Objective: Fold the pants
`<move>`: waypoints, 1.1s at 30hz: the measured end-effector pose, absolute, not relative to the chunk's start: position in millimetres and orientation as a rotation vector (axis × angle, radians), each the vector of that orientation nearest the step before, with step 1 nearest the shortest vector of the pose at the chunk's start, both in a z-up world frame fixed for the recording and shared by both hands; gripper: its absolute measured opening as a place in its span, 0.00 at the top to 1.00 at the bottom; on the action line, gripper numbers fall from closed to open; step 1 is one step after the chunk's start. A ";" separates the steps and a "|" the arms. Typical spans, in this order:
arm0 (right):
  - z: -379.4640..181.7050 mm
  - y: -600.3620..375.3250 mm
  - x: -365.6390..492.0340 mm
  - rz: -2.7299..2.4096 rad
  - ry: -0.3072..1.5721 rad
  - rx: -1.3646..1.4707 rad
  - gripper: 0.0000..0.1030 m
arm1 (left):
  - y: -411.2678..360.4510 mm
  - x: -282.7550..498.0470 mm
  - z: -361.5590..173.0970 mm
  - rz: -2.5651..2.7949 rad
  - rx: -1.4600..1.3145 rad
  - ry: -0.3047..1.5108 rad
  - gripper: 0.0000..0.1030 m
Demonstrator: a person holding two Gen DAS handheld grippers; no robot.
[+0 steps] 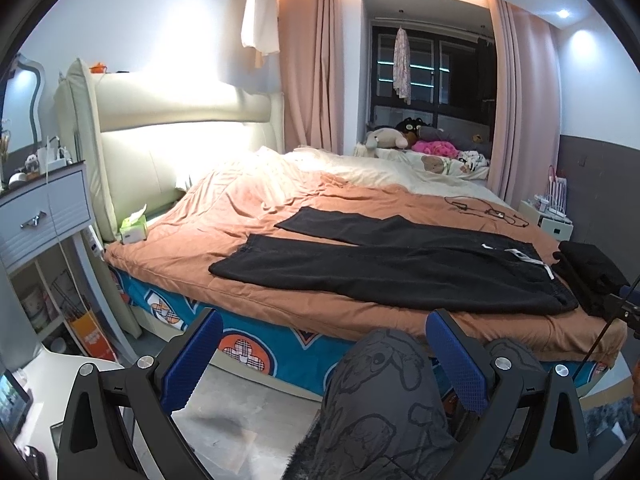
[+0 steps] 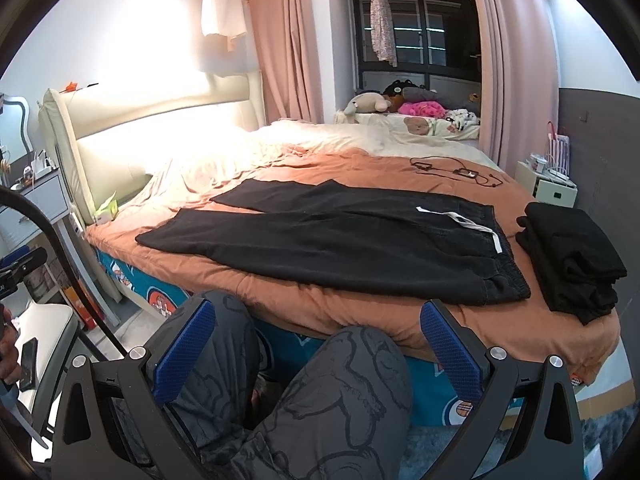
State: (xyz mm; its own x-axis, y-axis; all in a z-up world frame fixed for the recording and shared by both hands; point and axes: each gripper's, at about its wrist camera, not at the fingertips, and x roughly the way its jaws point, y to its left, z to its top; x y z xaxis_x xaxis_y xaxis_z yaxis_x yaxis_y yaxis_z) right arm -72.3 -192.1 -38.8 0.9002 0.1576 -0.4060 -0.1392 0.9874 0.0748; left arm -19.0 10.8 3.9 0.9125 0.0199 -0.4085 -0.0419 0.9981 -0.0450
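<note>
1. Pants (image 1: 400, 268) lie flat and unfolded on the orange quilt (image 1: 248, 204), near edge of the bed. Waistband with white drawstring (image 2: 472, 222) at the right, both legs running left, slightly splayed.
2. Left gripper (image 1: 324, 364): blue pads spread wide, nothing between them. It hangs off the near side of the bed, over the person's knee (image 1: 384, 392), well apart from the pants.
3. Right gripper (image 2: 320, 352): same, spread wide and empty, over the knees, short of the mattress edge.
4. Progress, my read: zero folds made on this pair. Fabric looks smoothed out, so layout is likely done and the first fold is next.
5. Folded black stack (image 2: 572, 256) sits just right of the waistband. Probably finished garments, but can't confirm what they are.
6. Left to do: bring one leg over the other lengthwise, then fold hems toward the waist, then likely move it to the stack.
7. Watch item: cables (image 2: 456, 170) on the quilt far of the pants, apart from them; tissue box (image 1: 134, 226) at far left, out of the way.
</note>
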 end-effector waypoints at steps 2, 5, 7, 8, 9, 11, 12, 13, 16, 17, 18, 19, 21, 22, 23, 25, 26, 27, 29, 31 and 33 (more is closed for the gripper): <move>-39.3 -192.3 -73.3 0.153 0.423 0.046 0.00 | 11.7 -19.6 4.9 0.031 -0.056 0.416 0.00; -39.0 -191.5 -74.1 0.155 0.420 0.044 0.00 | 12.8 -20.3 5.3 0.029 -0.060 0.413 0.00; -38.7 -192.0 -74.6 0.155 0.418 0.043 0.00 | 12.8 -20.4 5.4 0.029 -0.060 0.411 0.00; -38.6 -192.1 -74.4 0.155 0.418 0.043 0.00 | 12.9 -20.5 5.3 0.026 -0.061 0.412 0.00; -38.6 -192.2 -74.3 0.155 0.418 0.043 0.00 | 13.3 -20.4 5.4 0.022 -0.064 0.412 0.00; -38.6 -193.0 -74.0 0.156 0.416 0.043 0.00 | 14.1 -19.2 5.2 0.015 -0.065 0.413 0.00; -38.5 -193.6 -74.3 0.155 0.414 0.042 0.00 | 14.0 -18.5 4.9 0.014 -0.064 0.413 0.00; -38.4 -194.2 -74.0 0.154 0.413 0.042 0.00 | 14.6 -17.5 4.9 0.013 -0.063 0.414 0.00; -38.6 -197.3 -71.7 0.147 0.412 0.048 0.00 | 15.5 -12.6 5.0 0.008 -0.061 0.418 0.00; -38.8 -198.7 -70.1 0.143 0.412 0.052 0.00 | 15.9 -10.0 4.8 0.005 -0.063 0.419 0.00; -39.2 -199.1 -69.4 0.138 0.412 0.055 0.00 | 16.5 -8.0 4.7 0.003 -0.065 0.419 0.00; -39.6 -201.5 -66.5 0.134 0.415 0.062 0.00 | 17.1 -5.9 4.7 0.002 -0.067 0.419 0.00; -39.8 -204.8 -62.3 0.128 0.414 0.072 0.00 | 19.5 -0.7 4.8 -0.003 -0.072 0.417 0.00; -40.5 -206.9 -59.5 0.124 0.413 0.077 0.00 | 20.6 2.2 5.2 0.000 -0.070 0.417 0.00; -41.2 -208.5 -56.3 0.121 0.413 0.081 0.00 | 21.2 5.6 5.4 0.004 -0.066 0.417 0.00; -43.3 -211.8 -48.6 0.118 0.418 0.090 0.00 | 23.0 13.7 4.7 0.006 -0.066 0.426 0.00; -45.4 -213.5 -44.8 0.119 0.421 0.096 0.00 | 24.1 17.7 3.6 0.006 -0.070 0.433 0.00; -46.5 -215.2 -40.8 0.122 0.421 0.102 0.00 | 25.7 21.5 2.6 0.004 -0.076 0.440 0.00; -48.2 -218.0 -34.7 0.120 0.420 0.115 0.00 | 29.8 32.1 -0.8 0.003 -0.088 0.457 0.00; -49.5 -219.8 -28.2 0.111 0.424 0.118 0.00 | 32.3 42.5 -4.4 0.003 -0.094 0.473 0.00; -50.8 -219.5 -21.3 0.099 0.430 0.115 0.00 | 34.6 51.1 -7.1 0.004 -0.101 0.487 0.00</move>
